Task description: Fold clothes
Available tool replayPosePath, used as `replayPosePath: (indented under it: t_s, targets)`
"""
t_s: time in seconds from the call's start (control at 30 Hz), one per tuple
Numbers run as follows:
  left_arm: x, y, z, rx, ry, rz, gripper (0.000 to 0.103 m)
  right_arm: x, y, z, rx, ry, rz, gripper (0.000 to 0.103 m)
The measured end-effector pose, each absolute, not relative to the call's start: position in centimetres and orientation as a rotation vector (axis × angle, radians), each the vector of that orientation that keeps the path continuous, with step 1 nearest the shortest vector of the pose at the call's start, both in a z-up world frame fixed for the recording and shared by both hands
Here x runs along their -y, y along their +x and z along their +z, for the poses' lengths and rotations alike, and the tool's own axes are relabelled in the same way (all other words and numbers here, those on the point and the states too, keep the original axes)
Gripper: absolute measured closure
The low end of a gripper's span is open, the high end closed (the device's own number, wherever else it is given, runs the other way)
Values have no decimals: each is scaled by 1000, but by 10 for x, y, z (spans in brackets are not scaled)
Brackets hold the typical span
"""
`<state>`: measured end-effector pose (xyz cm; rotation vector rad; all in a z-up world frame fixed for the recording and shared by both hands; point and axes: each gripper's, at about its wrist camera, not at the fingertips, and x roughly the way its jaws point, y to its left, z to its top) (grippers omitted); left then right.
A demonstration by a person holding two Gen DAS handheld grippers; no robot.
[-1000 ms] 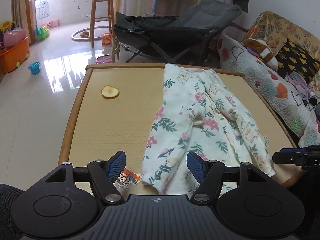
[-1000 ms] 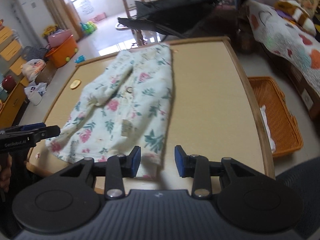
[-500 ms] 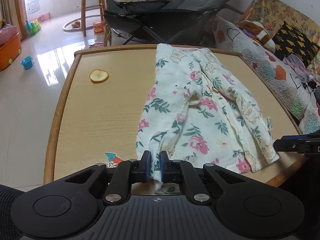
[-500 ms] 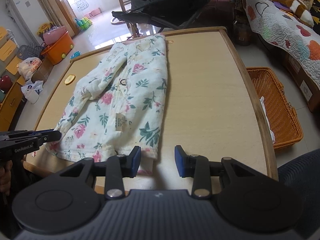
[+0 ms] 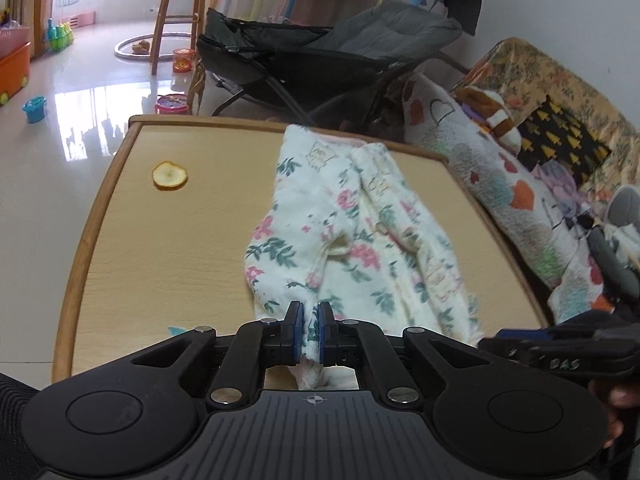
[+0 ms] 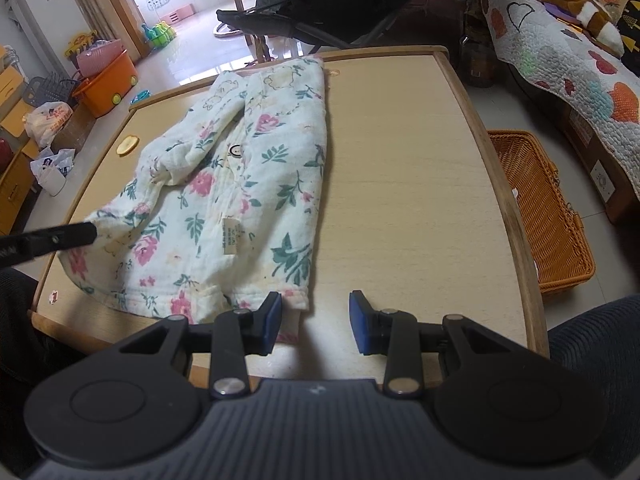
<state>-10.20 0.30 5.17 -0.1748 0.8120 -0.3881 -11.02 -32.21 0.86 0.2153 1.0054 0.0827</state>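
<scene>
Lying rumpled on the wooden table (image 6: 420,168), a cream floral garment (image 6: 224,184) (pink blooms, green leaves, one sleeve folded across), left gripper (image 5: 308,332) clamped on its near corner, right gripper (image 6: 315,322) spread apart at the hem, pinching nothing.

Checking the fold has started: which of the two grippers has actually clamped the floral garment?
The left gripper: its pads pinch the floral garment at its near corner. The right gripper stands open at the hem.

Right of the flowered garment (image 6: 240,184) the tabletop (image 6: 400,184) lies bare to its rim. On the left half, only an orange slice (image 5: 169,175) sits.
</scene>
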Motion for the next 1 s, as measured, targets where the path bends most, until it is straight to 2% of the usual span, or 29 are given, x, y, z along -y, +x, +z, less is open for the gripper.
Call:
replayPosePath:
  t_s: [0.47,1.0]
  targets:
    - [37,-117,67,-800,-268,-530,96,320,-110,8,-1001,213,81,67]
    - [77,-100,-5,-965,-164,-534,96,312,-110,8,-1000,136,78,66]
